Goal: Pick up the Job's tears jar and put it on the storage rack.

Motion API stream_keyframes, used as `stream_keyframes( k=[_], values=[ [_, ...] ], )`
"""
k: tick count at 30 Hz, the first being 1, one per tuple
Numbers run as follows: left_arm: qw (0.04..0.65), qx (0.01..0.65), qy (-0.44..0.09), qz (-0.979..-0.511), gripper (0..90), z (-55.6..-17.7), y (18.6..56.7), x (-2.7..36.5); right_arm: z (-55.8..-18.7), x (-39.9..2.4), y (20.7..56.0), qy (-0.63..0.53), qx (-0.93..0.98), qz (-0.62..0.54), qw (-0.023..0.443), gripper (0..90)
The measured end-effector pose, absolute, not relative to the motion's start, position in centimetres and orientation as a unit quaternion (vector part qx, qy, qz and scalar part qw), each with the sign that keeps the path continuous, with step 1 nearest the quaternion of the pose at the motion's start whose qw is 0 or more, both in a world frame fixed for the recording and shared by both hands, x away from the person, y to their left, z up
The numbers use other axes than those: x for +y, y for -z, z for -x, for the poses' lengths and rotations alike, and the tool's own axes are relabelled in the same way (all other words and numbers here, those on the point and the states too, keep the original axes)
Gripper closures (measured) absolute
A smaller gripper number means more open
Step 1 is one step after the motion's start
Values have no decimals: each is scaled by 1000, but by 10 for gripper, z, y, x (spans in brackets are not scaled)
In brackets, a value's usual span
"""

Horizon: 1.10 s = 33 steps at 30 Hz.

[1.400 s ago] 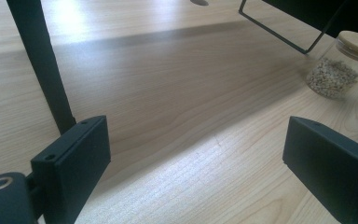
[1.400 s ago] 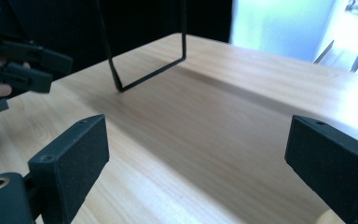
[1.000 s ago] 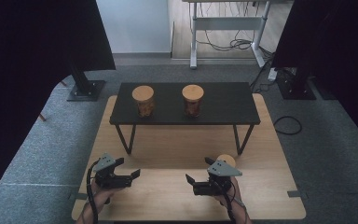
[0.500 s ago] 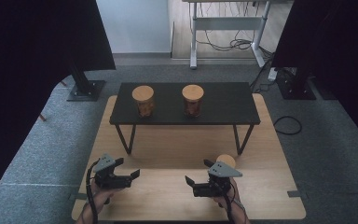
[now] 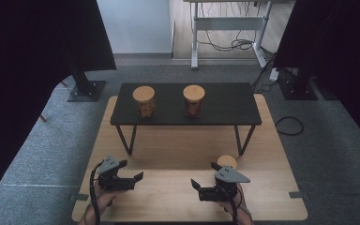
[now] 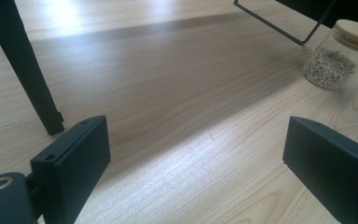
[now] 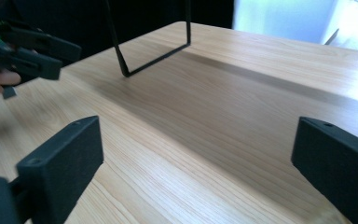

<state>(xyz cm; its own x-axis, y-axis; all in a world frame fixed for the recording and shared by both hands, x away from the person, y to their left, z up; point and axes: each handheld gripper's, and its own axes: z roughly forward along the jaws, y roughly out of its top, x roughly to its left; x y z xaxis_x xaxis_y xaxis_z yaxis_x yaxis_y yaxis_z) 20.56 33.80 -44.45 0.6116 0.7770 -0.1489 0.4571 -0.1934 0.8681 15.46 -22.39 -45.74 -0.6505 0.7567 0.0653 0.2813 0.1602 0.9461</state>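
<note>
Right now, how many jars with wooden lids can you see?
3. Two stand on the black shelf: the left jar and the right jar. A third jar sits on the wooden table beside the right gripper.

A low black table (image 5: 225,105) stands on a pale wooden board (image 5: 168,145). On it, 2 jars with wooden lids (image 5: 144,101) sit side by side, a little apart, both upright. The board lies on grey carpet (image 5: 333,154). Beyond it stands a desk frame (image 5: 194,37) with loose cables (image 5: 236,44) under it. Black curtains (image 5: 37,37) hang at both sides, each beside a black stand base (image 5: 85,89).
</note>
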Motion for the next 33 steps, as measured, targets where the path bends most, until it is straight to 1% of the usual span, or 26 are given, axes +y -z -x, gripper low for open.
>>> stream_keyframes(
  k=[10,20,33],
  values=[
    [485,406,-167,-756,67,-203,443,335,-142,-237,453,-531,727,-365,239,0],
    [485,407,-169,-756,68,-202,443,335,-136,-249,455,-518,727,-378,245,0],
    [485,407,-170,-755,68,-202,442,335,-139,-265,470,-501,727,-399,247,0]
  ],
)
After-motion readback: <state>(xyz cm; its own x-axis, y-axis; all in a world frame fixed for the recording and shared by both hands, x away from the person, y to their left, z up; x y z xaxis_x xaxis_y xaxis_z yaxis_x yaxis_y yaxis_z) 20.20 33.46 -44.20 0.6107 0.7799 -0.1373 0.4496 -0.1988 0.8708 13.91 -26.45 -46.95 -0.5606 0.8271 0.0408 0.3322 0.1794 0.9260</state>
